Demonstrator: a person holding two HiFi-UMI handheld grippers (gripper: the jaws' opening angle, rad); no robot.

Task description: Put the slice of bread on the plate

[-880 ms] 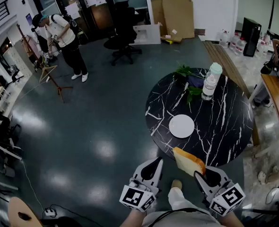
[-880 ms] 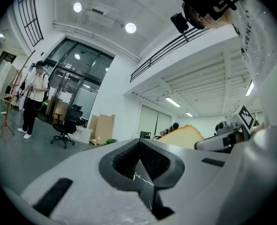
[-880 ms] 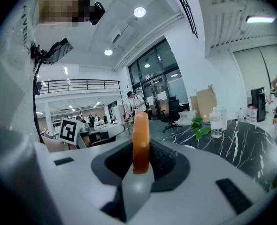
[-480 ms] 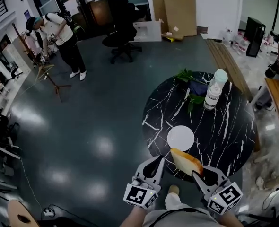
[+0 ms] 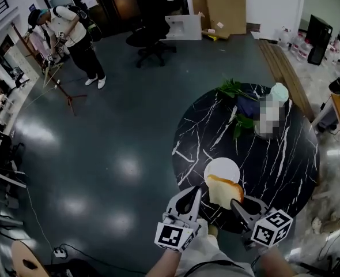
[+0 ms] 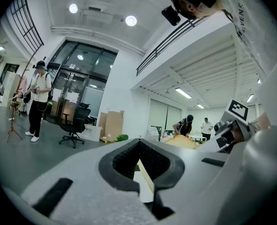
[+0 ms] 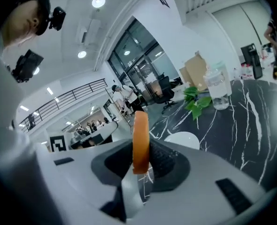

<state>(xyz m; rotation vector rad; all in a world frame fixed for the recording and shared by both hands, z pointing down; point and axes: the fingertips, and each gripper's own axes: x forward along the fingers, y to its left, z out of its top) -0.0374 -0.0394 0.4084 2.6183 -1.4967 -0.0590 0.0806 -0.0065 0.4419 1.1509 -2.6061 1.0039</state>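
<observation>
My right gripper [image 5: 237,204] is shut on the slice of bread [image 5: 223,190], a pale slice with an orange-brown crust, held on edge. In the head view the slice overlaps the near rim of the round white plate [image 5: 222,167], which lies on the black marble table [image 5: 285,166]. The right gripper view shows the crust [image 7: 140,137] clamped between the pads of my right gripper [image 7: 141,149], with the plate [image 7: 181,138] just beyond and lower. My left gripper [image 5: 185,203] hangs shut and holding nothing, left of the bread and off the table's edge; its own view shows the left gripper [image 6: 139,143] with jaws together.
A clear water bottle [image 7: 217,90] and green leaves [image 5: 234,91] stand at the table's far side. A black office chair [image 5: 150,39] and a person [image 5: 72,36] are on the floor far off to the left. Cardboard sheets [image 5: 227,4] lean on the back wall.
The table and plate have drawn closer in the head view. The right gripper has carried the bread forward until it overlaps the plate's near rim. The left gripper stays shut beside it.
</observation>
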